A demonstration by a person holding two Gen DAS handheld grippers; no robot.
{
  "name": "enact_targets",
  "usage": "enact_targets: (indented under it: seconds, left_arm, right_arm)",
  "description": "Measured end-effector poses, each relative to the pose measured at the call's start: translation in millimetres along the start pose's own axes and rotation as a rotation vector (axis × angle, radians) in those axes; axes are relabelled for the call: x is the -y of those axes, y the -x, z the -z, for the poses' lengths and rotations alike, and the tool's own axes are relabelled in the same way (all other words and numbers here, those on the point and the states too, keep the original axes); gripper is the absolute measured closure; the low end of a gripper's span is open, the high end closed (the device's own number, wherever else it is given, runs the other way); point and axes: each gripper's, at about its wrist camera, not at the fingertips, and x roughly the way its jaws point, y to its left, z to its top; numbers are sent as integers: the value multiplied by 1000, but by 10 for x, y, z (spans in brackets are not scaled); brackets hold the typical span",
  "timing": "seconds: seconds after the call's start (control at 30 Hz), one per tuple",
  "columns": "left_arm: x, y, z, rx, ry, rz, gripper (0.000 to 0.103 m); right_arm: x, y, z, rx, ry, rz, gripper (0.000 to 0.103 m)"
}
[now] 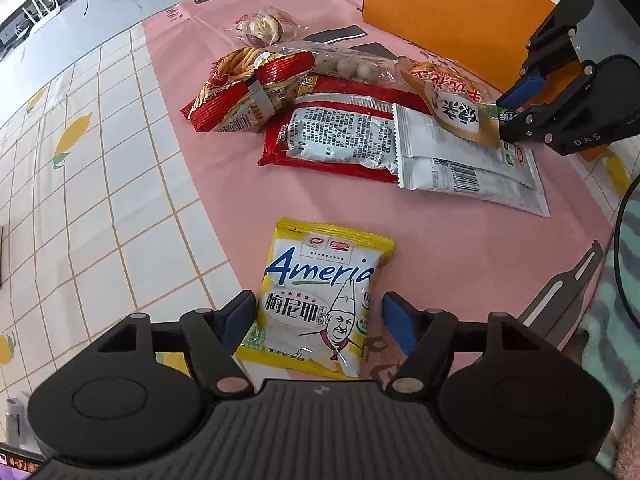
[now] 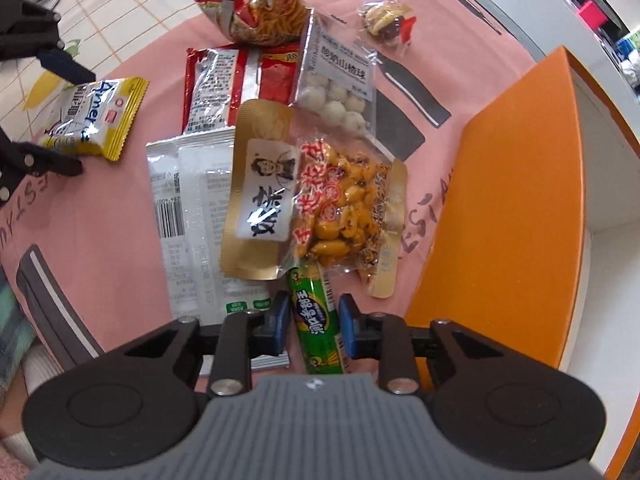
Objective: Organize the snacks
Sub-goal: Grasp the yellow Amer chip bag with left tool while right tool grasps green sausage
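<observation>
A yellow and white biscuit pack [image 1: 320, 300] lies on the pink cloth between the open fingers of my left gripper [image 1: 318, 320]; it also shows in the right wrist view [image 2: 94, 116]. My right gripper [image 2: 314, 320] straddles a green sausage stick [image 2: 318, 320], with its blue pads close on both sides of it; I cannot tell if they touch. In the left wrist view the right gripper [image 1: 516, 106] is at the far right over the pile. A gold peanut pack [image 2: 316, 196] lies just beyond the sausage.
An orange box [image 2: 500, 208] stands open at the right. Piled snacks include silver packs [image 2: 192, 216], a red pack [image 2: 224, 88], a noodle bag [image 2: 260, 12], a clear pack of white balls [image 2: 340, 84] and a small wrapped sweet [image 2: 386, 20]. A tiled cloth [image 1: 80, 200] lies to the left.
</observation>
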Motion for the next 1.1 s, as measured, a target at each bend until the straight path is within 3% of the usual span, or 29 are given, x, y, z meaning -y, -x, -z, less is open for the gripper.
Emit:
enact_targets:
  seconds: [0.1,0.2,0.37,0.77,1.1]
  left_arm:
    - [-15,17,-21,1,43,-14,41]
    - [-9,18,-37,-7,66,-28,42]
    - [18,88,-51,9,136,-16,43]
    - [269,715,-114,180,278,19,43]
    - [718,1071,-252,308,304,70,43]
  right_arm:
    - [2,29,34,12,-65,0,81]
    - [-1,101,99,24,-133,-16,81]
    - [40,285,218,57,-240,-13,82]
    - [19,726,698,224,-439,-59,83]
    - [64,1093,1167,473,-649,-200,83]
